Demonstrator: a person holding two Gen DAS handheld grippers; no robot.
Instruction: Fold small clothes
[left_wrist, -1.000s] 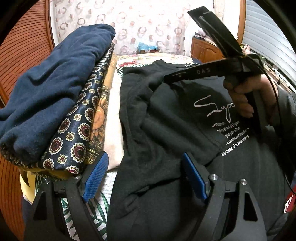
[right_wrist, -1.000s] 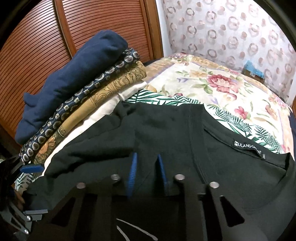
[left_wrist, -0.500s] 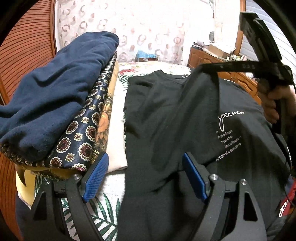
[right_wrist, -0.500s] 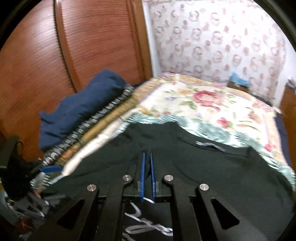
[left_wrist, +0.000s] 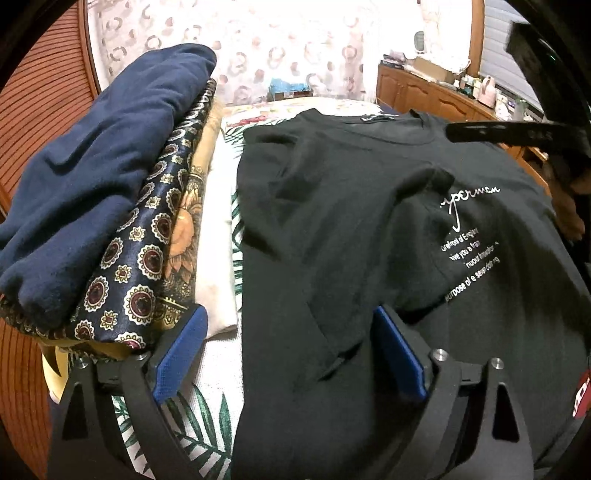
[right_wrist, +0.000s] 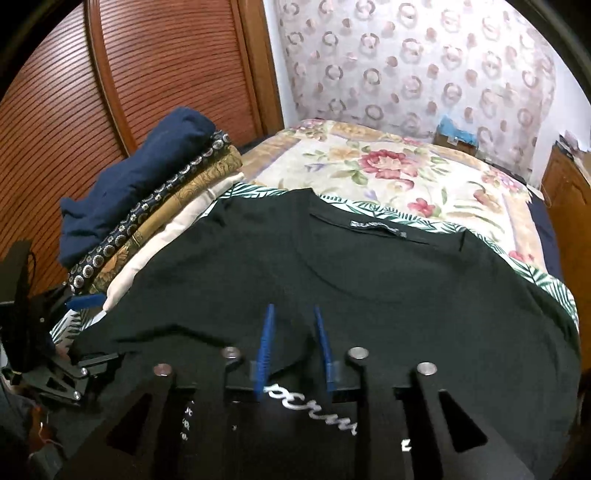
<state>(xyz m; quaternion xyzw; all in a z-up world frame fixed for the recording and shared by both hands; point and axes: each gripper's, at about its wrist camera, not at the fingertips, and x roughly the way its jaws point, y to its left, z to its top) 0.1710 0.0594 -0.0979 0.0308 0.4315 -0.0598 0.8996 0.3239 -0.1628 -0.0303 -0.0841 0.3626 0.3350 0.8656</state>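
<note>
A black T-shirt (left_wrist: 351, 221) with white lettering lies on the bed, its left side folded inward over the chest; it also shows in the right wrist view (right_wrist: 369, 280). My left gripper (left_wrist: 291, 354) is open, its blue pads (left_wrist: 177, 354) spread above the shirt's lower left edge and holding nothing. My right gripper (right_wrist: 293, 343) is open a little above the shirt's middle, near the lettering, with no cloth between its blue pads (right_wrist: 264, 347). The right gripper also shows at the upper right of the left wrist view (left_wrist: 509, 133).
A stack of folded clothes (left_wrist: 110, 206), navy on top, lies left of the shirt against a wooden slatted door (right_wrist: 110, 74). The floral bedspread (right_wrist: 388, 173) stretches beyond the collar. A wooden cabinet (left_wrist: 436, 96) stands at the far right.
My right gripper was shut on the shirt's fabric, carried it inward, then opened and let it drop as a fold. The left gripper stayed open in place.
</note>
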